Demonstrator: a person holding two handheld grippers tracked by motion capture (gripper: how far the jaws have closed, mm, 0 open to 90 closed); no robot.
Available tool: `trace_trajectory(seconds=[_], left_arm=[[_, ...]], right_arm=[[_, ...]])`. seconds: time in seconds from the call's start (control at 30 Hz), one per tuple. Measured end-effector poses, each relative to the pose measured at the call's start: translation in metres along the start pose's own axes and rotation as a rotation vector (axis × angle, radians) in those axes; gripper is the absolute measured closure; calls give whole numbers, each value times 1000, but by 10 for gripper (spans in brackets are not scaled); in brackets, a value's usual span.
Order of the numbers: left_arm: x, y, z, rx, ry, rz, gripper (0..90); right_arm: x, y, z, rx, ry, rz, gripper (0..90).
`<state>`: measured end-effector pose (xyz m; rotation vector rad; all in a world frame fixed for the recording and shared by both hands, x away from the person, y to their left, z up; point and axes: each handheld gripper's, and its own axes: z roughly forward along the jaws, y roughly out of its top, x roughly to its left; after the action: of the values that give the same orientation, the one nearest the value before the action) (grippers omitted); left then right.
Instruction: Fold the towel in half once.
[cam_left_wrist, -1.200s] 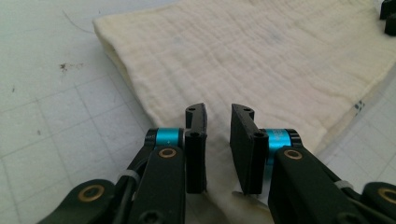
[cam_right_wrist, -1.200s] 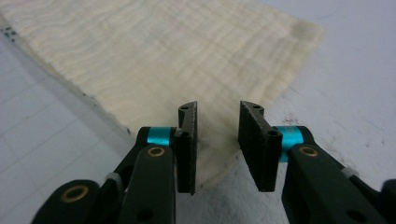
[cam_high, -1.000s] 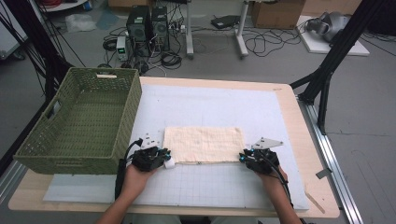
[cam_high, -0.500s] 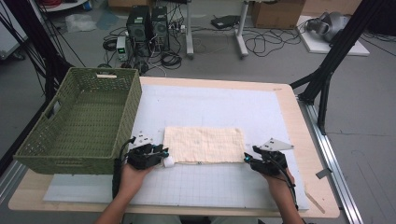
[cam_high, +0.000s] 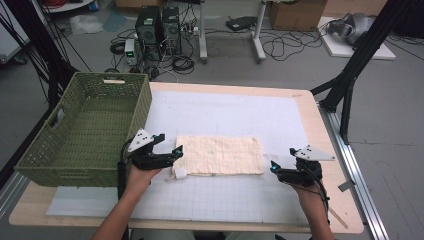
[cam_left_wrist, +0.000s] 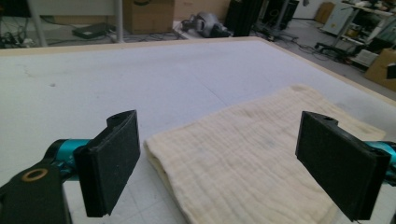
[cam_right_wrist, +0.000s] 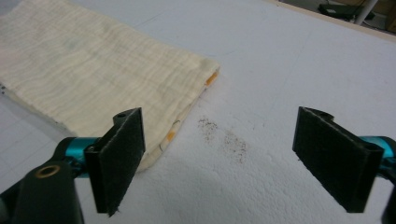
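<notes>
Cream waffle-weave cloth (cam_high: 219, 155), folded into a flat rectangle, lies on the white gridded mat (cam_high: 225, 200) near the front of the bench (cam_high: 330, 210). My left hand-held gripper (cam_high: 170, 155) hangs at its left end and my right hand-held gripper (cam_high: 274, 167) just off its right end. Both have just been opening; the jaws stand spread, with nothing pinched. For the next fold I judge it best to take both near corners evenly, catching every layer, and lift together. Left of the cloth, the green woven basket (cam_high: 80, 165) waits.
</notes>
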<state>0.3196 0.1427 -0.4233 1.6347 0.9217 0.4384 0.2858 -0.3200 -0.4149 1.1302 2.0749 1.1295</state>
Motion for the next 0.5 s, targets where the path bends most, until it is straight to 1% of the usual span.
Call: trace_trajectory(seconds=[0.03,0.1,0.13,0.2,0.23,0.27,0.37,0.5], left_arm=[[0,-1,1,2,-9,-2,146],[-1,-1,1,-1,-11,0,146],[-1,-1,1,-3,-11,6,147],[-1,0,0,-14,-12,-4,162],[0,0,-1,-15,-8,0,162],[0,0,-1,-15,-7,0,162],[0,0,0,-4,-11,3,163],[0,1,-1,6,-6,-10,163]], right_arm=[[0,0,1,-7,2,0,119],[0,2,1,-12,15,0,118],[0,2,1,-10,14,-5,118],[1,2,2,-11,25,-3,118],[1,2,2,-12,25,-10,118],[2,2,3,-8,26,-6,118],[1,2,5,0,24,-11,118],[1,2,6,5,24,-1,118]])
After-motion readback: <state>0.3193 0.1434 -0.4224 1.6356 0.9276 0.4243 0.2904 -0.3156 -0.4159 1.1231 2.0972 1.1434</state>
